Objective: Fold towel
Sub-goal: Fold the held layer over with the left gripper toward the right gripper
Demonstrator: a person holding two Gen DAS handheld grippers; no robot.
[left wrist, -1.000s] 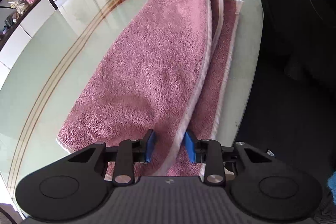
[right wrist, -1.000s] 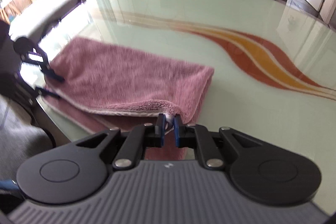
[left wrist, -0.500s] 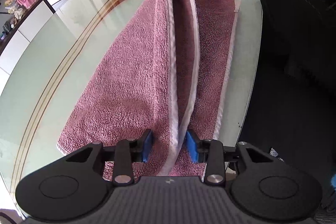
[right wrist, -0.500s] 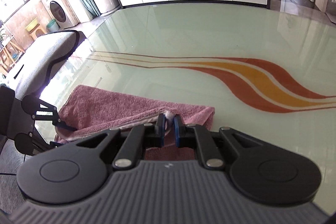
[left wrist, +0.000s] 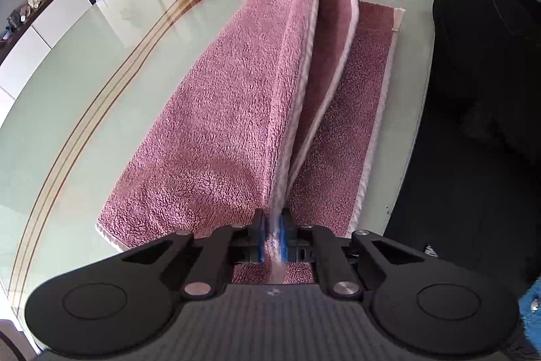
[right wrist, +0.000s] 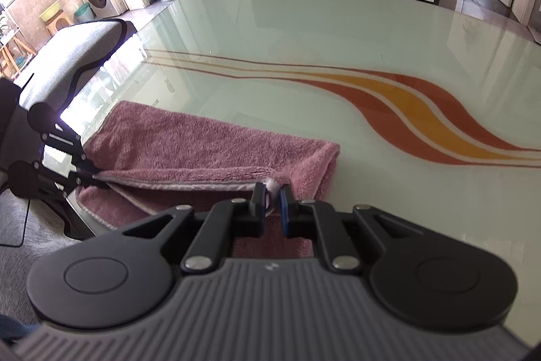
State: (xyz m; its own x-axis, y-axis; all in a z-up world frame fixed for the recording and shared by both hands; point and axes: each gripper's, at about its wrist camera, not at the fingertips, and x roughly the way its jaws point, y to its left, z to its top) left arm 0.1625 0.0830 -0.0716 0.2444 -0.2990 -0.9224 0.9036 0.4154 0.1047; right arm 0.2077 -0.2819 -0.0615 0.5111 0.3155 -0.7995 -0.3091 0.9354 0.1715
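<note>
Over the glass tabletop (right wrist: 304, 32) the left gripper (left wrist: 271, 234) has just closed its fingers on the pink towel's (left wrist: 219, 110) pale hem, while the right gripper (right wrist: 271, 192) pinches its other lifted corner.
</note>
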